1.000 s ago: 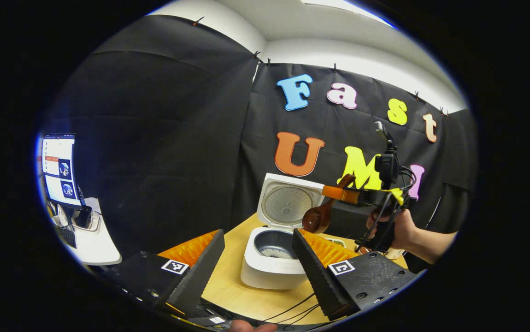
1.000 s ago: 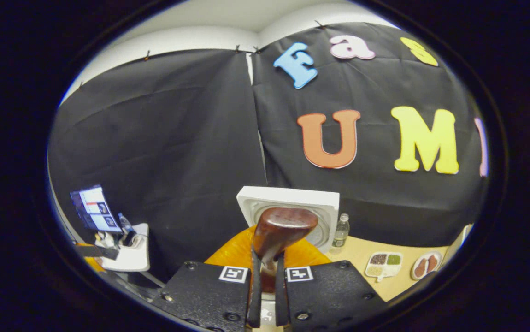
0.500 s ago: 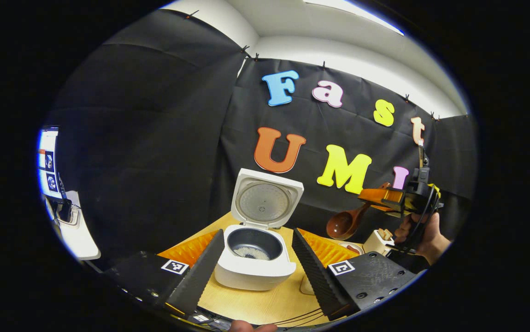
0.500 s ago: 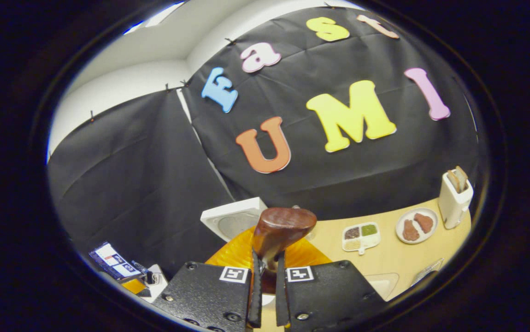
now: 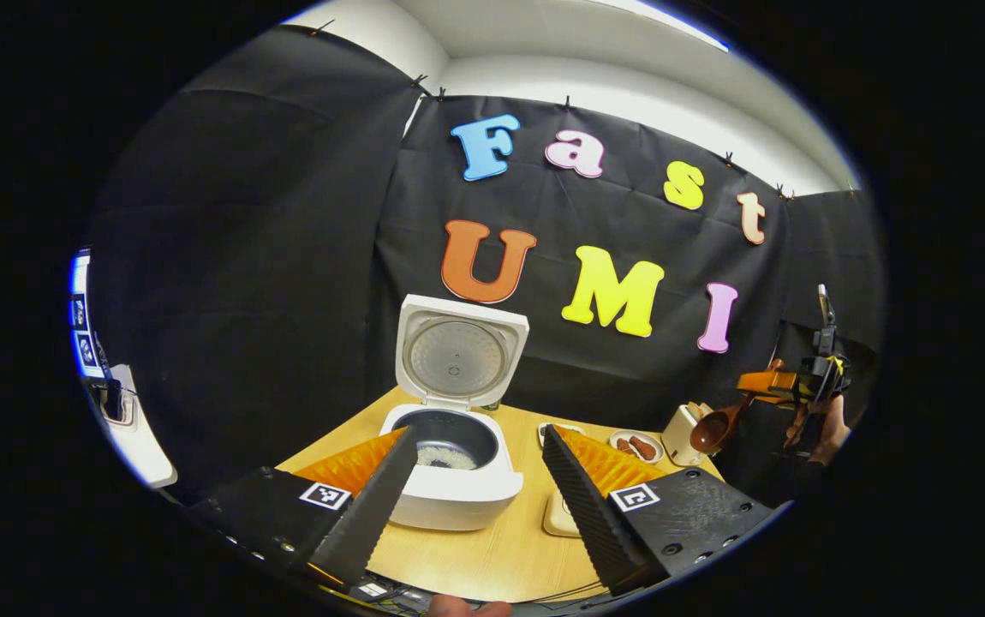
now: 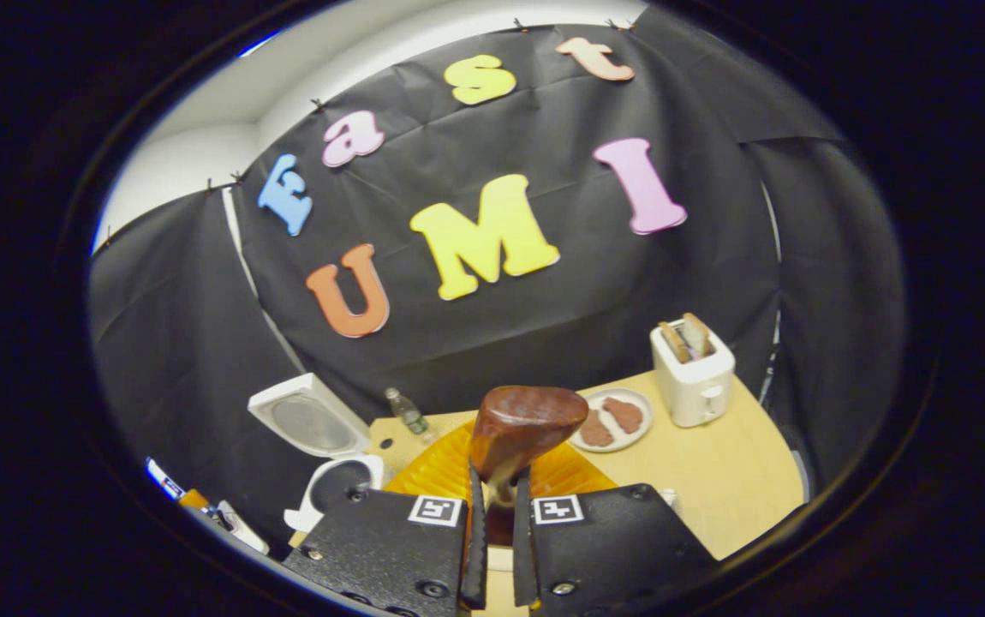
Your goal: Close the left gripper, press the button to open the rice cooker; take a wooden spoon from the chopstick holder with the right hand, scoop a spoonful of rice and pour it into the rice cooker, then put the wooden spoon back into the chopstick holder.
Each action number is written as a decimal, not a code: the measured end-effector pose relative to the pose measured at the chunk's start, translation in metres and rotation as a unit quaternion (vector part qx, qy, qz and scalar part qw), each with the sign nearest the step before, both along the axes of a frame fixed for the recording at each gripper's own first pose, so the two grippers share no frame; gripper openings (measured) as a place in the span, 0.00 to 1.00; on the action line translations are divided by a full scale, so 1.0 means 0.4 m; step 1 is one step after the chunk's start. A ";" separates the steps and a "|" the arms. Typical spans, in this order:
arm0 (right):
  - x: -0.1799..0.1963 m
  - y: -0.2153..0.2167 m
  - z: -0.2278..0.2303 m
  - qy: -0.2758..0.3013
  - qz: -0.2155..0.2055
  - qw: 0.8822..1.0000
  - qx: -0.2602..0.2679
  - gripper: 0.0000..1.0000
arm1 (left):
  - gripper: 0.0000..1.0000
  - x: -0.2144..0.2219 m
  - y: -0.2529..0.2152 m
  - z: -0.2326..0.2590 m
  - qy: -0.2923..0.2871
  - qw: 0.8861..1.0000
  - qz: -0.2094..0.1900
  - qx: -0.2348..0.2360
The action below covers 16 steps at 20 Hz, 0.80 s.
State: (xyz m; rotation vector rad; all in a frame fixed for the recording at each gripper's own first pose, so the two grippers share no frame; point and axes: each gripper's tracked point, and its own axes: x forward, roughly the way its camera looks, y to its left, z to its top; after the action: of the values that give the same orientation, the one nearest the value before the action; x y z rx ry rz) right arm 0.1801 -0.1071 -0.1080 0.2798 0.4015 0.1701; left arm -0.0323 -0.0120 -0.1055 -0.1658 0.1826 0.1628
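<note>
Right gripper view, lower centre: right gripper (image 6: 492,548) pinching the handle of the wooden spoon (image 6: 527,424), both fingers pressed on it, bowl of the spoon rising just above the fingertips. Behind it, in the right half of the frame, a toaster (image 6: 691,377) with bread slices in the slots, and a plate (image 6: 612,420) with two brown pieces just left of it, both on the worktop (image 6: 732,480). At lower left, the rice cooker (image 6: 321,446) with lid raised; a small bottle (image 6: 407,411) near the back wall.

Left gripper view, lower centre: left gripper (image 5: 480,488) spread wide, nothing between the fingers. Between them, the rice cooker (image 5: 450,463) standing on the worktop (image 5: 492,548), lid upright, a little white rice (image 5: 445,458) at the bottom of the pot. At the right edge of the frame, the other gripper (image 5: 788,386) held by a hand (image 5: 826,428), carrying the wooden spoon (image 5: 711,428) with the bowl hanging down toward the left, close to the toaster (image 5: 681,428); touching or apart, hard to tell at this size. Chopstick holder not clearly recognisable. A monitor (image 5: 81,317) at the far left edge.
</note>
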 end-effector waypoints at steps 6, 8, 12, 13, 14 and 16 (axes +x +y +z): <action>0.046 -0.195 -0.172 0.031 -0.050 0.998 -0.036 0.17 | 0.94 0.046 -0.085 -0.007 0.012 1.000 -0.005 -0.009; 0.065 -0.236 -0.236 0.044 -0.058 0.996 -0.045 0.17 | 0.95 0.054 -0.110 -0.013 0.020 1.000 -0.009 -0.001; 0.086 -0.272 -0.362 0.079 -0.059 0.995 -0.037 0.17 | 0.94 0.068 -0.148 -0.053 0.049 0.999 -0.017 0.010; 0.093 -0.279 -0.394 0.085 -0.056 0.994 -0.035 0.17 | 0.94 0.070 -0.155 -0.055 0.055 0.998 -0.018 0.010; 0.098 -0.280 -0.421 0.090 -0.052 0.994 -0.036 0.17 | 0.94 0.068 -0.161 -0.059 0.060 0.998 -0.018 0.011; 0.107 -0.285 -0.466 0.096 -0.047 0.993 -0.040 0.17 | 0.94 0.076 -0.168 -0.065 0.068 0.997 -0.018 0.016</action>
State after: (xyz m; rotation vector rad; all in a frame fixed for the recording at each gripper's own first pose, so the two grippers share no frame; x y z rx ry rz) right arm 0.2228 -0.2212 -0.2946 0.2360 0.5831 0.0347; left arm -0.0021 -0.0793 -0.1314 -0.1188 0.3170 0.1416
